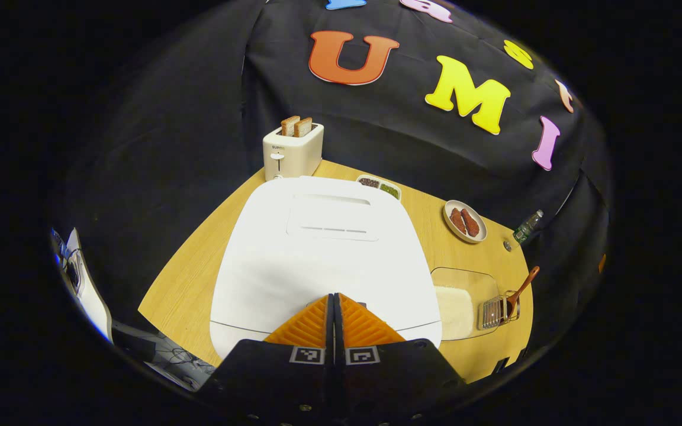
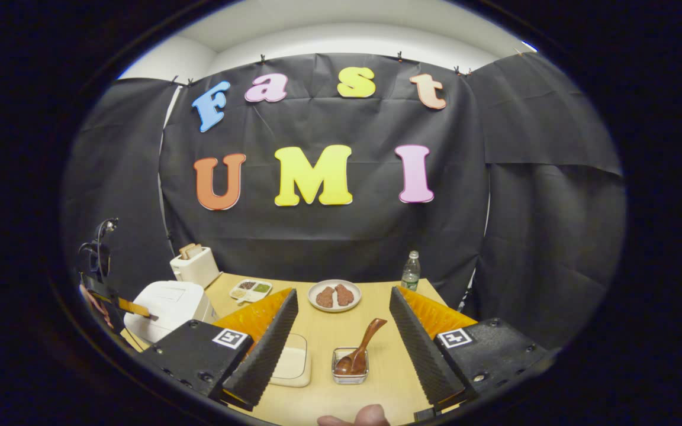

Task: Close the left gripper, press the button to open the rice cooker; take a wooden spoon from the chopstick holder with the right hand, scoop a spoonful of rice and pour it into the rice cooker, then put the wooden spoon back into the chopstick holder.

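The table [image 2: 341,331] is pale wood, set against the black cloth wall. On its left part sits the white rice cooker [image 1: 323,254], lid down, its long axis running from the near edge toward the toaster [image 1: 292,152] behind it. In the left gripper view, the left gripper [image 1: 334,305] hangs over the cooker's near edge with its fingers pressed together, nothing between them. To the right of the cooker lies a clear rice container [image 1: 465,302], then the small chopstick holder [image 2: 350,364]. The wooden spoon [image 2: 363,350] stands in the holder, bowl down, handle leaning up and to the right toward the back. In the right gripper view, the right gripper [image 2: 341,349] is spread wide, with the holder and spoon seen between its fingers, farther off.
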The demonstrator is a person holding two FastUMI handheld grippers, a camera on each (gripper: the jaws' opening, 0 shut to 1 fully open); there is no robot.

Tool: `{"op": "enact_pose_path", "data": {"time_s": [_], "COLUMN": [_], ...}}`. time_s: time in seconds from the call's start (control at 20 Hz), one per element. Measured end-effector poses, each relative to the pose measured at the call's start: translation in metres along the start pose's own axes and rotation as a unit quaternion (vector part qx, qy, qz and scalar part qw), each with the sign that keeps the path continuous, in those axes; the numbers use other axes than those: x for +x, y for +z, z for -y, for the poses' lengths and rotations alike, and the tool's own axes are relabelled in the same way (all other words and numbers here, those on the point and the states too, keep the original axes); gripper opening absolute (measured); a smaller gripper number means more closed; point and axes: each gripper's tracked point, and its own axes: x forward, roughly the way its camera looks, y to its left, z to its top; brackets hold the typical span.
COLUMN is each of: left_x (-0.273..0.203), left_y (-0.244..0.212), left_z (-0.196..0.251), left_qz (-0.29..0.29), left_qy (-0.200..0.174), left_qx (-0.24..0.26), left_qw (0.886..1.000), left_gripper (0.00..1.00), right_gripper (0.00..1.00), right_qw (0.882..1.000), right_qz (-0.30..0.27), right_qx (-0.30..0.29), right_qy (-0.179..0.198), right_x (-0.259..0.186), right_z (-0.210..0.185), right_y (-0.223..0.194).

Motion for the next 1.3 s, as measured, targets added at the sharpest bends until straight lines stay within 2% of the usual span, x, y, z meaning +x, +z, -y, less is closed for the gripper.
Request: {"op": "enact_pose_path", "data": {"time_s": [0.05, 0.1, 0.15, 0.4, 0.55, 0.7, 0.8, 0.85, 0.9, 0.95, 1.0, 1.05, 1.15, 1.2, 1.25, 1.3], "left_x": [0.003, 0.003, 0.006, 0.002, -0.018, -0.041, -0.056, -0.062, -0.068, -0.074, -0.079, -0.085, -0.098, -0.103, -0.107, -0.11], "left_y": [-0.003, -0.009, -0.016, -0.008, 0.024, 0.074, 0.104, 0.118, 0.128, 0.138, 0.146, 0.155, 0.167, 0.171, 0.174, 0.174], "left_z": [0.001, 0.0, -0.001, -0.001, 0.005, 0.008, 0.01, 0.013, 0.016, 0.017, 0.019, 0.025, 0.031, 0.033, 0.038, 0.043], "left_qz": [-0.005, -0.012, -0.029, -0.016, 0.049, 0.137, 0.186, 0.208, 0.225, 0.242, 0.255, 0.269, 0.294, 0.304, 0.312, 0.316], "left_qy": [0.0, 0.0, 0.002, -0.006, -0.014, -0.006, 0.006, 0.006, 0.009, 0.013, 0.012, 0.005, -0.002, -0.001, -0.004, -0.006], "left_qx": [0.001, 0.0, -0.009, -0.041, -0.05, -0.016, 0.014, 0.025, 0.034, 0.041, 0.044, 0.042, 0.035, 0.032, 0.029, 0.027], "left_qw": [1.0, 1.0, 1.0, 0.999, 0.997, 0.99, 0.982, 0.978, 0.974, 0.969, 0.966, 0.962, 0.955, 0.952, 0.95, 0.949], "left_gripper": [0.0, 0.07, 0.0, 0.0, 0.0, 0.01, 0.14, 0.13, 0.27, 0.33, 0.5, 0.37, 0.46, 0.55, 0.58, 0.66], "right_gripper": [1.0, 1.0, 1.0, 1.0, 1.0, 1.0, 1.0, 1.0, 1.0, 0.99, 1.0, 1.0, 1.0, 1.0, 1.0, 1.0], "right_qw": [1.0, 1.0, 1.0, 1.0, 1.0, 1.0, 1.0, 1.0, 1.0, 1.0, 1.0, 1.0, 0.999, 0.999, 0.999, 0.999], "right_qz": [-0.002, -0.005, -0.007, -0.009, 0.002, 0.016, 0.026, 0.028, 0.028, 0.027, 0.029, 0.031, 0.036, 0.036, 0.035, 0.034], "right_qx": [0.001, 0.003, 0.005, 0.007, 0.005, 0.008, 0.007, 0.006, 0.005, 0.005, 0.004, 0.004, 0.003, 0.002, 0.002, 0.003], "right_qy": [-0.001, 0.0, 0.003, 0.015, 0.017, 0.015, 0.012, 0.009, 0.007, 0.005, 0.002, -0.001, -0.006, -0.008, -0.009, -0.011], "right_x": [0.001, 0.002, 0.001, 0.001, -0.002, -0.005, -0.008, -0.009, -0.011, -0.012, -0.013, -0.015, -0.019, -0.02, -0.019, -0.021], "right_z": [0.0, -0.001, -0.004, -0.017, -0.018, -0.019, -0.016, -0.015, -0.013, -0.012, -0.01, -0.007, -0.002, -0.001, 0.001, 0.003], "right_y": [-0.002, -0.003, -0.005, -0.005, 0.004, 0.016, 0.022, 0.022, 0.022, 0.022, 0.023, 0.024, 0.027, 0.027, 0.026, 0.026]}}
